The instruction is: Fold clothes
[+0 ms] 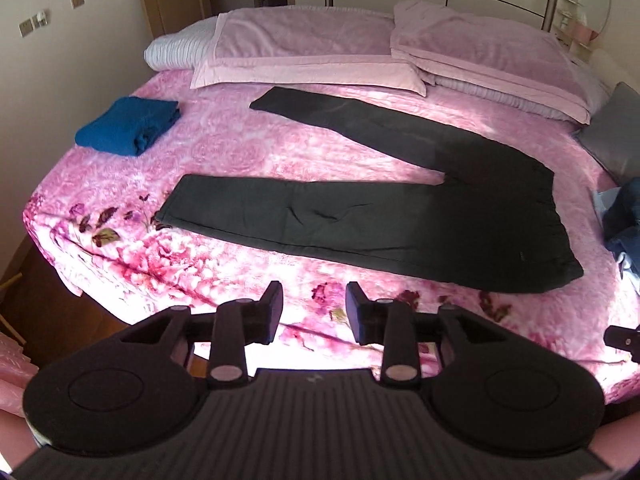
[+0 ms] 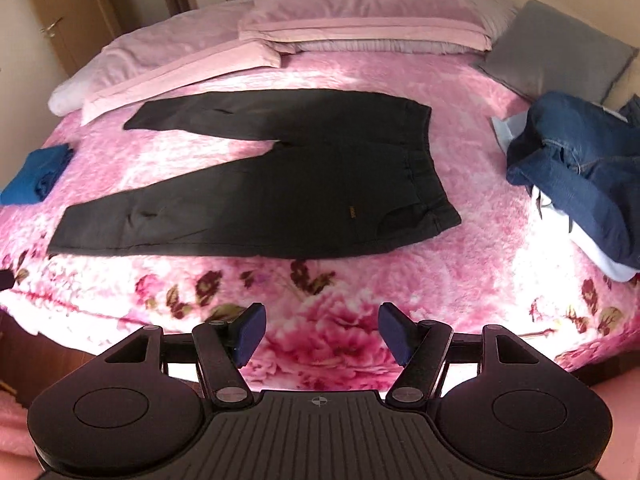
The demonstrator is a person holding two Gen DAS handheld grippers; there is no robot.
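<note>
Black trousers (image 1: 400,208) lie flat on the pink floral bed (image 1: 224,152), legs spread apart toward the left, waistband to the right. They also show in the right wrist view (image 2: 304,184). My left gripper (image 1: 314,308) is open and empty, held above the bed's near edge, short of the near trouser leg. My right gripper (image 2: 322,332) is open and empty, above the near edge of the bed (image 2: 460,264), short of the waistband end.
A folded blue garment (image 1: 128,126) lies at the bed's left (image 2: 36,176). A heap of jeans and light clothes (image 2: 580,176) lies at the right. Pink pillows (image 1: 304,52) and a grey cushion (image 2: 556,48) line the far side.
</note>
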